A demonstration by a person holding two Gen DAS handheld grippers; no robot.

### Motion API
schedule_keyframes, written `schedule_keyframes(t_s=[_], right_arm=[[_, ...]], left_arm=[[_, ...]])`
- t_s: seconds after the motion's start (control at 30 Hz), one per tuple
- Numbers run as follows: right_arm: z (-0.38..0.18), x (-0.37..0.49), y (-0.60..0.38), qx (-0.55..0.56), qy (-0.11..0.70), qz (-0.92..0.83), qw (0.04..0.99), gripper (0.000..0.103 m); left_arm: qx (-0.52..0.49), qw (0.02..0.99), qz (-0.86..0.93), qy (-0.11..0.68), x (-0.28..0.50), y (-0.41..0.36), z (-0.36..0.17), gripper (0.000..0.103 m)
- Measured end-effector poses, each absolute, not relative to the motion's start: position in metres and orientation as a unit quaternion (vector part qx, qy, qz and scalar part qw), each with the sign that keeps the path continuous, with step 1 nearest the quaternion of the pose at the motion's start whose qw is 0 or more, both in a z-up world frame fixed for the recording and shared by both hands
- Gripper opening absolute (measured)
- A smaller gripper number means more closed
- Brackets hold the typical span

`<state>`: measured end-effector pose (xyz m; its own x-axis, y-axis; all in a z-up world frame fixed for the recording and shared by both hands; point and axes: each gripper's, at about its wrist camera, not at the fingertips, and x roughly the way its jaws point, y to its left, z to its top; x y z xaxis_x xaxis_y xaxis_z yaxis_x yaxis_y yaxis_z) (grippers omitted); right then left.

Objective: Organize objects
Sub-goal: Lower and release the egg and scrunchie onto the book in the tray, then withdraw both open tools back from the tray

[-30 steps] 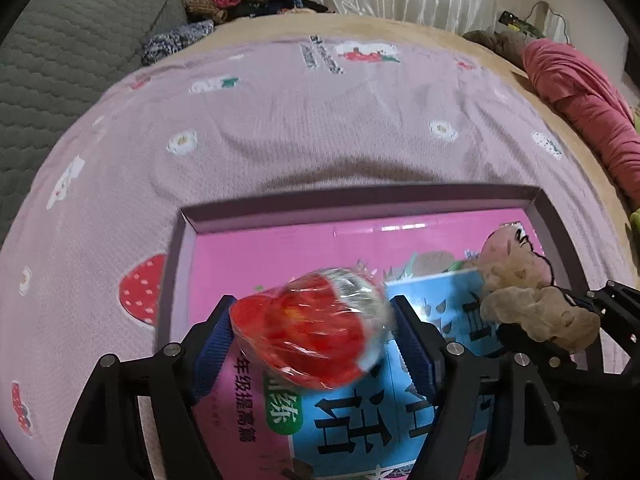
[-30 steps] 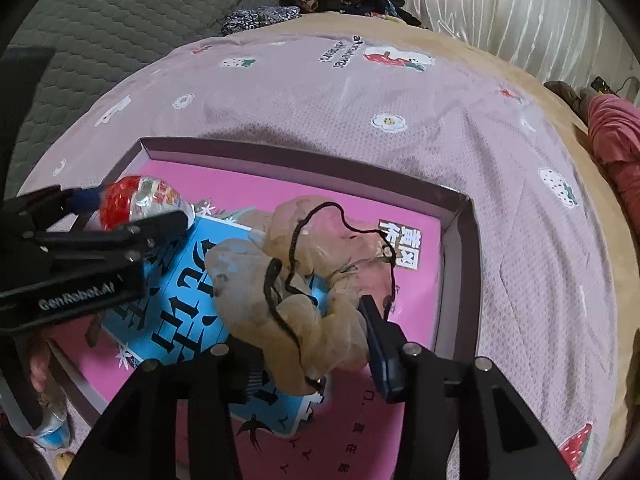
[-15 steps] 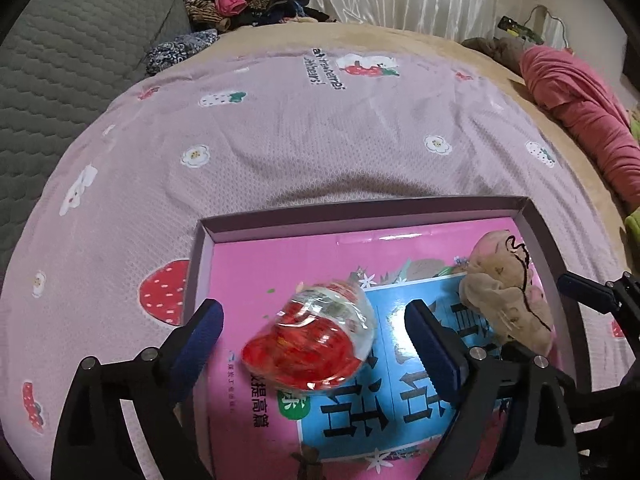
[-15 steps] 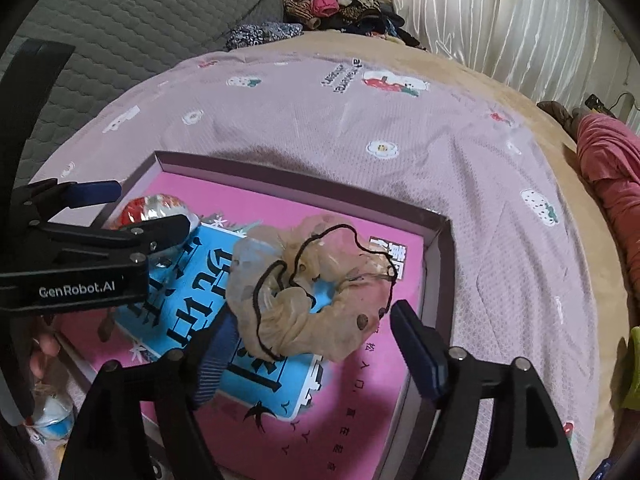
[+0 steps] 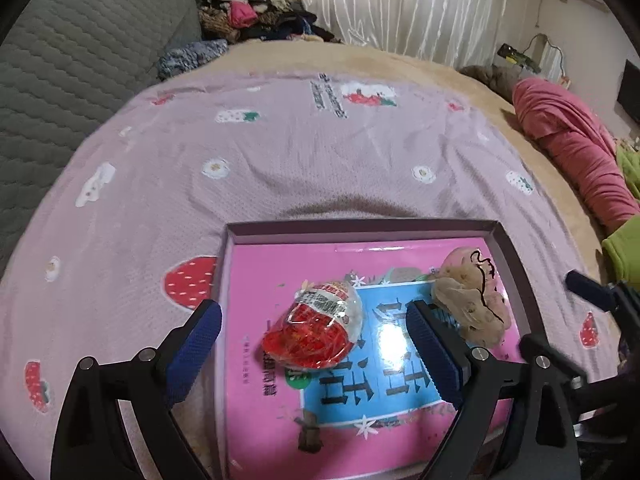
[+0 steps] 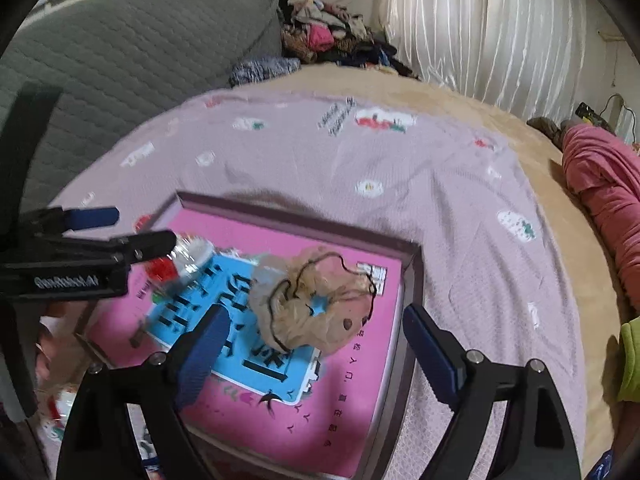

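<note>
Red candy pack, clear wrap, lay on its side on the pink/blue book inside the shallow box. Beige scrunchie w/ black cord lay on same book, nearer box's right wall, apart from the pack.

L tongs: pointed steeply down at box, blue pads spread wide; jaws had just been opening. Pack sat between the two pads in left wrist view but touched neither, gaps visible both sides. Nothing pinched.

R tongs: also angled down, pads spread wide; jaws had just been opening. Scrunchie lay just ahead of and between the pads, not touched, resting on book. Nothing pinched.

In right wrist view L tongs came in from the left edge, fingers over box's left part, pack partly hidden behind one finger. In left wrist view one R-tong finger showed at far right, past box's right wall.

Box rested on bed, pink cover w/ strawberry and flower prints. Grey quilted headboard behind; clothes pile by curtains; pink bundle at bed's right edge.
</note>
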<state>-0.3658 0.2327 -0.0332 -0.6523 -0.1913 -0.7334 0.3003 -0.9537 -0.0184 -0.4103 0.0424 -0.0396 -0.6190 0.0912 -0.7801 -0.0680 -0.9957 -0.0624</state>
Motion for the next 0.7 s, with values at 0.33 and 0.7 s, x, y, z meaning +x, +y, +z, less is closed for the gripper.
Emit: schedule_keyframes(t_s=[0.33,0.7], right_arm=[[0.019,-0.319,0.236,0.335,0.049,-0.930,0.145,0.096],[0.048,-0.254,0.234,0.314,0.041,-0.934,0.162,0.099]], left_arm=[[-0.406,0.031,0.913,0.013,-0.367,0.039,-0.013,0.094],[-0.383,0.040,0.923,0.008,-0.307,0.034,0.028,0.094]])
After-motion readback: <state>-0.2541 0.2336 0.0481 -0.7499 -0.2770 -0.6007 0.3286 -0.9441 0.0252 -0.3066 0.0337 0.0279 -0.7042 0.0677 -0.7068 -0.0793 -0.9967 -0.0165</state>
